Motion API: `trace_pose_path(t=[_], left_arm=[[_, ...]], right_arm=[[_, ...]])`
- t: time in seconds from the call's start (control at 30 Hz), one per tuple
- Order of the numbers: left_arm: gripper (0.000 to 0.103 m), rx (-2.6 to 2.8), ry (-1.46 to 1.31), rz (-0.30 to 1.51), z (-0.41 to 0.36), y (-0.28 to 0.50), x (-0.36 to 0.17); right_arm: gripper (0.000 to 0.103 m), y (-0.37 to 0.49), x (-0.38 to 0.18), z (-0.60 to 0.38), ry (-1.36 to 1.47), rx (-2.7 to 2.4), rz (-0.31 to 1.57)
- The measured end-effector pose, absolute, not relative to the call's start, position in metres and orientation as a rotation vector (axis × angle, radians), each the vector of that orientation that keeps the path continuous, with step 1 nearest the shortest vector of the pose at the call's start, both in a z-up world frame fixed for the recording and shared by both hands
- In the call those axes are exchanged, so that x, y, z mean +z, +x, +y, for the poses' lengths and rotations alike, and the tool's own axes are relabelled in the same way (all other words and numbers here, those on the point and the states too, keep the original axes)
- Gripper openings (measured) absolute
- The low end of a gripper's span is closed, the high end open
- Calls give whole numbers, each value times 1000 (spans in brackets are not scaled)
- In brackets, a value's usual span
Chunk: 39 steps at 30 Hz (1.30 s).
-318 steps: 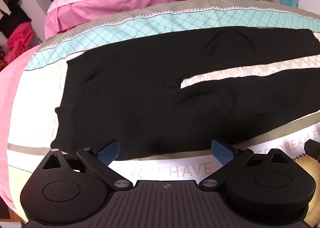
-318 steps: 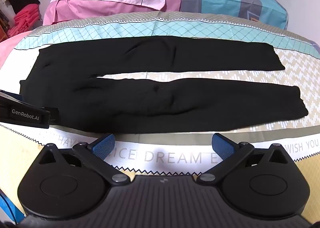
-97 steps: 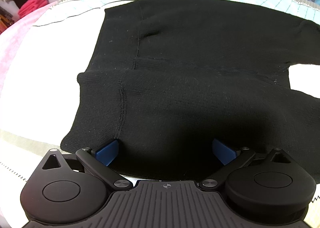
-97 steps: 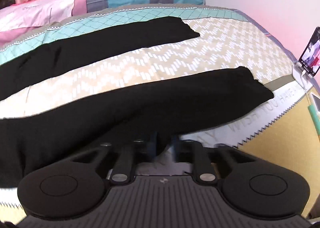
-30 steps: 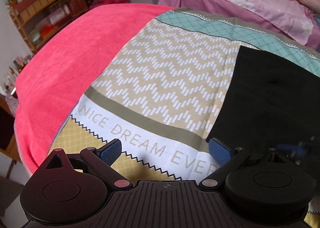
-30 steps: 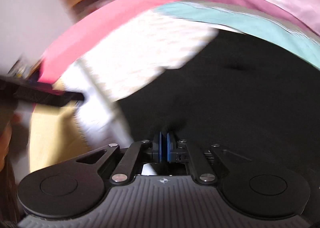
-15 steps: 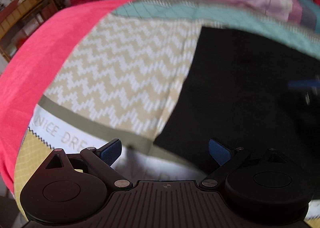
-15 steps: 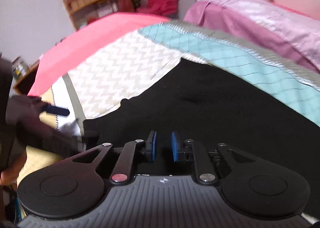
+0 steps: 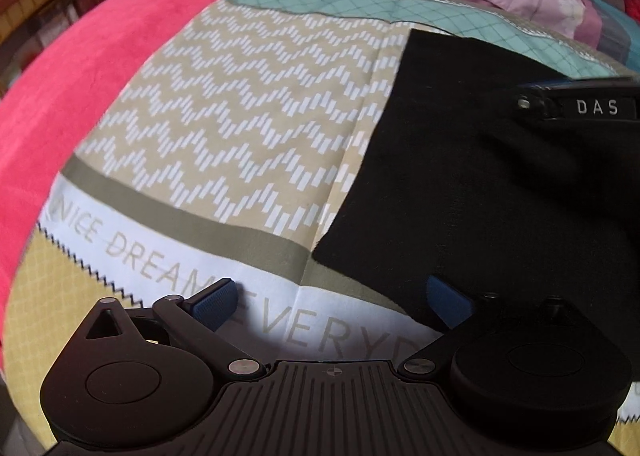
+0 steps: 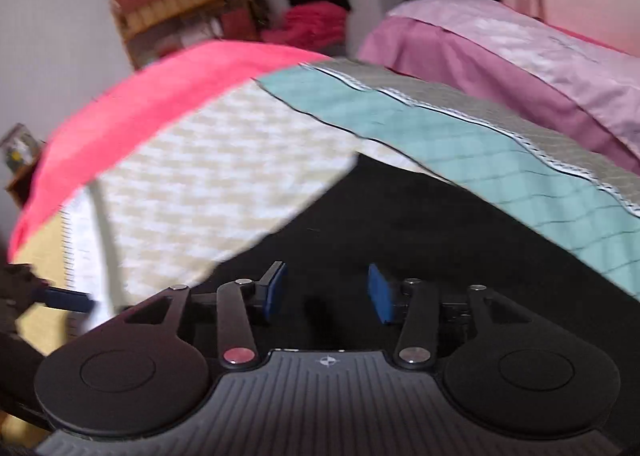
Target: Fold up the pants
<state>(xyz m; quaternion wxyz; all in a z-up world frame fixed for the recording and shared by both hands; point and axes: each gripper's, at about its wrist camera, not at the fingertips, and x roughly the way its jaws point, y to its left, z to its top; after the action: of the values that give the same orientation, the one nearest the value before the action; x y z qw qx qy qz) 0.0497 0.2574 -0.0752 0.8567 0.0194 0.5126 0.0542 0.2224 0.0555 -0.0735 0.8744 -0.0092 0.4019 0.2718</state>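
Observation:
The black pants [image 9: 460, 160] lie folded on the patterned bedspread [image 9: 248, 104], with their straight left edge facing me. My left gripper [image 9: 332, 302] is open and empty, low over the bedspread at the pants' near left corner. Its right finger overlaps the black cloth. My right gripper [image 10: 326, 290] is open and empty just above the pants [image 10: 420, 224]. Its body labelled DAS also shows in the left wrist view [image 9: 580, 106] over the pants' right part.
A pink blanket [image 9: 72, 68] covers the bed to the left. Pink and purple bedding [image 10: 500, 52] is piled at the far end. A wooden shelf [image 10: 176, 12] and red clothes [image 10: 312, 24] stand beyond the bed.
My right gripper has opened, letting go of the pants, and lifted back a little. My left gripper has swung right towards the pants' near corner.

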Motion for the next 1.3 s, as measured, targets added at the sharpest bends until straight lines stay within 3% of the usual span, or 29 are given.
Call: trace_pose_path(t=[0.07, 0.1, 0.13, 0.2, 0.3, 0.47, 0.5, 0.57, 0.6, 0.7, 0.83, 0.93, 1.0, 1.07, 1.13, 1.3], left_arm=[[103, 114, -5, 1085, 263, 51, -77], [103, 112, 2, 1086, 262, 51, -77], [103, 110, 17, 1085, 261, 51, -76], [103, 103, 41, 1084, 258, 51, -76], [103, 90, 35, 1109, 259, 54, -69], [103, 35, 103, 1027, 246, 49, -41], [103, 26, 113, 1022, 242, 52, -39], [103, 16, 142, 1007, 232, 63, -34], [103, 12, 151, 998, 227, 69, -33], [103, -23, 150, 984, 211, 88, -32], [103, -59, 147, 974, 185, 112, -35], [103, -71, 149, 999, 166, 126, -43], [103, -67, 162, 1017, 153, 134, -48], [103, -65, 168, 1029, 141, 143, -50], [103, -73, 166, 1024, 129, 153, -51], [103, -40, 150, 1028, 106, 184, -67]], right_arm=[[47, 248, -94, 64, -63, 517, 891], [54, 258, -101, 67, -42, 523, 861], [74, 264, -105, 73, -12, 539, 826], [94, 265, -105, 84, 1, 604, 823], [72, 242, -96, 94, -185, 572, 832], [79, 241, -98, 67, -105, 523, 869], [87, 249, -108, 64, -85, 525, 888], [83, 257, -101, 62, -42, 523, 900], [73, 259, -93, 56, -8, 507, 902], [83, 246, -68, 13, 106, 449, 839], [83, 220, -66, -57, 149, 188, 852], [83, 226, -101, -93, 193, 64, 954], [86, 229, -105, -98, 145, 125, 866], [80, 238, -97, -103, 115, 73, 892], [88, 227, -81, -120, 169, 46, 834], [91, 184, -76, -156, 219, 1, 808]])
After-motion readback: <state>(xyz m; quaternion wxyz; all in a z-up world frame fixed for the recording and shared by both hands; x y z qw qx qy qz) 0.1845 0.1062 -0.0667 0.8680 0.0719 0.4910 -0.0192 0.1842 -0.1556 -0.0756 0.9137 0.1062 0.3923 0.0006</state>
